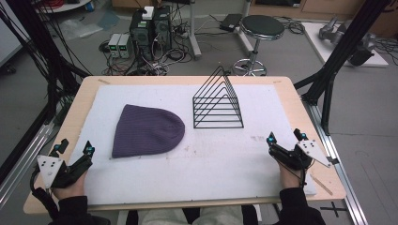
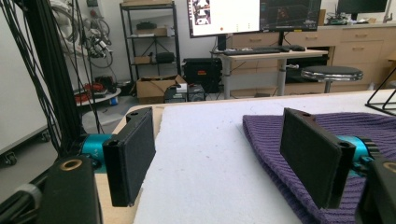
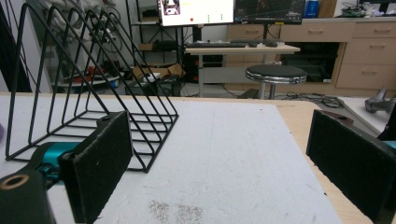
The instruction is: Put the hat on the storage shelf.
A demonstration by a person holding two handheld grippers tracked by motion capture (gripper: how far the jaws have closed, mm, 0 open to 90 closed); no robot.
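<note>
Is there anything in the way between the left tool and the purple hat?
Nothing visible. The left tool sits open at the near left edge of the table, and only bare white mat lies between it and the hat. The wire rack stands off to the hat's right, out of the way.

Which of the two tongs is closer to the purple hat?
The left tongs, at the table's left edge beside the purple hat; the right tongs sit far across, nearer the wire rack.
</note>
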